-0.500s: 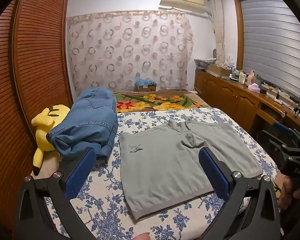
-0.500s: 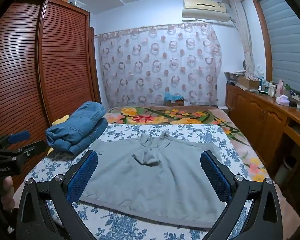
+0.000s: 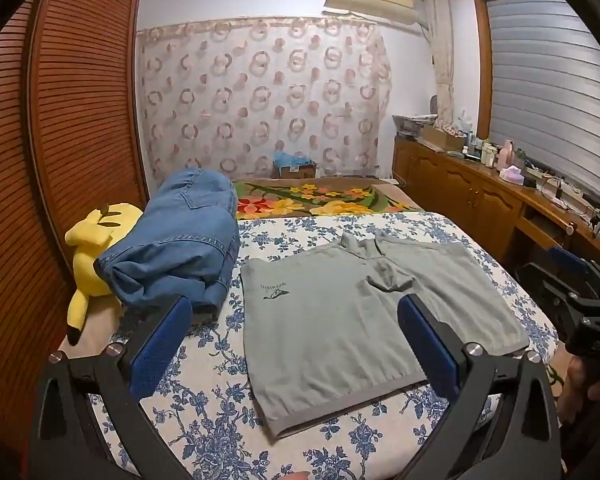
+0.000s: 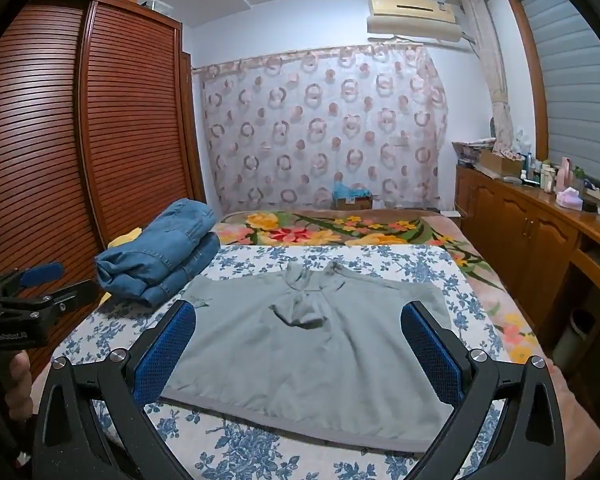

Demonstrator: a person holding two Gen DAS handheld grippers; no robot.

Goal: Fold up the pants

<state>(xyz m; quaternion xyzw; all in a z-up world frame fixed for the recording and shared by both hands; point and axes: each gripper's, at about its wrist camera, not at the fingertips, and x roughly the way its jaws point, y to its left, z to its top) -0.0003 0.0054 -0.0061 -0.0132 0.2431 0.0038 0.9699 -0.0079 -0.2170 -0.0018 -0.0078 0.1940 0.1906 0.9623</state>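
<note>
Grey pants (image 4: 320,336), waistband toward camera

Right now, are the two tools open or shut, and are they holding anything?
Left tool: open, holding nothing, above the grey garment.
Right tool: open, holding nothing, above the same garment.

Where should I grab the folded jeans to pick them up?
Take the jeans at the rounded near end, coming in from the front with the left tool opened wide. The stack is thick there, lies lengthwise away from you, and that end faces the tool unobstructed.
</note>
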